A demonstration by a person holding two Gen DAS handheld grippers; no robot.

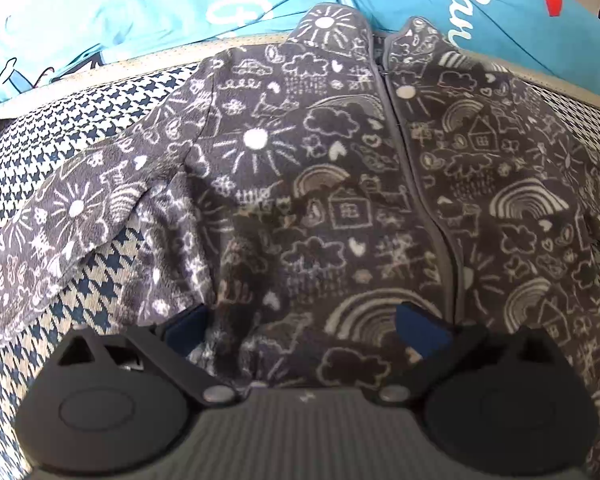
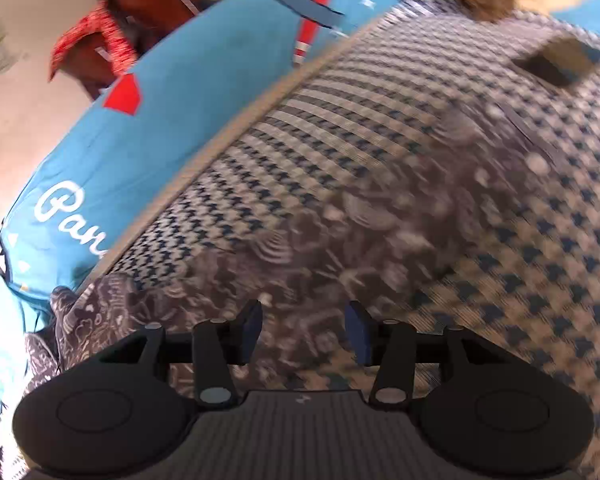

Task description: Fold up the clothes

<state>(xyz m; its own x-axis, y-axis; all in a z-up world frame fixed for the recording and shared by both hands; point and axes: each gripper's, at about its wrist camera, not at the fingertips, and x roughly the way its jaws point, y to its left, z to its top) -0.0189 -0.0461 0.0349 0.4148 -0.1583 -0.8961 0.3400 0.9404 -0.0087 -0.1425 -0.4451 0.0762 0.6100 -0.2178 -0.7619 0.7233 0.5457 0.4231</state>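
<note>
Both grippers work the zip-up jacket (image 1: 320,184) spread flat on the checked cushion (image 1: 80,120): left gripper (image 1: 300,326) wide apart at its hem, right gripper (image 2: 304,332) parted and empty over a sleeve (image 2: 380,220), so grab that sleeve cleanly before folding inward.

My left gripper (image 1: 300,326) points steeply down, its jaws spread wide, both blue pads (image 1: 418,332) showing with a clear gap between them and not pressing together. My right gripper (image 2: 304,330) also tilts downward, rolled to one side; its jaws stand partly apart, nothing pinched between the pads (image 2: 358,332), and its view is smeared.
</note>
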